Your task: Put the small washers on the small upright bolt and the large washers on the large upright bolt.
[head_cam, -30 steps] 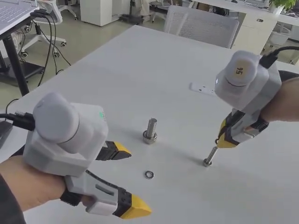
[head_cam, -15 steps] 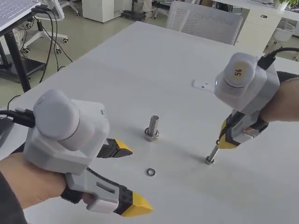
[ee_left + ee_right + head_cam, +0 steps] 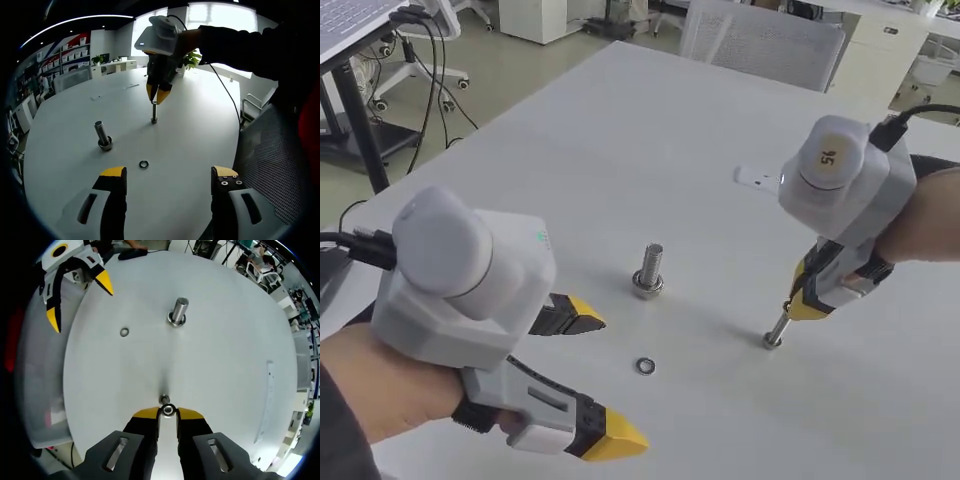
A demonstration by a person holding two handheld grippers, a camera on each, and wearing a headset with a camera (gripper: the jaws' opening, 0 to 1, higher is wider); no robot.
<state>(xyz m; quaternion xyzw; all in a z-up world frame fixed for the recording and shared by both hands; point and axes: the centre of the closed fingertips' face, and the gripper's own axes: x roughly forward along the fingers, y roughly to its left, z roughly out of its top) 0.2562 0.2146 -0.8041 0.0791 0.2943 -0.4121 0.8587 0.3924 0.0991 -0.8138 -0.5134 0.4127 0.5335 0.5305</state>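
The small upright bolt (image 3: 775,333) stands on the white table (image 3: 620,150), with my right gripper (image 3: 805,306) just above its top. In the right gripper view the right gripper (image 3: 168,412) is shut on a small washer (image 3: 168,410) right over the small bolt (image 3: 164,399). The large upright bolt (image 3: 648,270) stands mid-table with a ring at its foot. A loose small washer (image 3: 645,365) lies flat in front of it. My left gripper (image 3: 603,378) hovers open near that loose washer (image 3: 144,164), which lies ahead of the left gripper (image 3: 169,172).
A white strip (image 3: 755,180) lies on the table beyond the right gripper. A mesh chair (image 3: 760,40) stands at the far edge. A desk with cables (image 3: 380,60) sits off the table's left side. Bare tabletop surrounds both bolts.
The head camera has shifted a little. Both grippers, the bolts and the loose washer keep their places.
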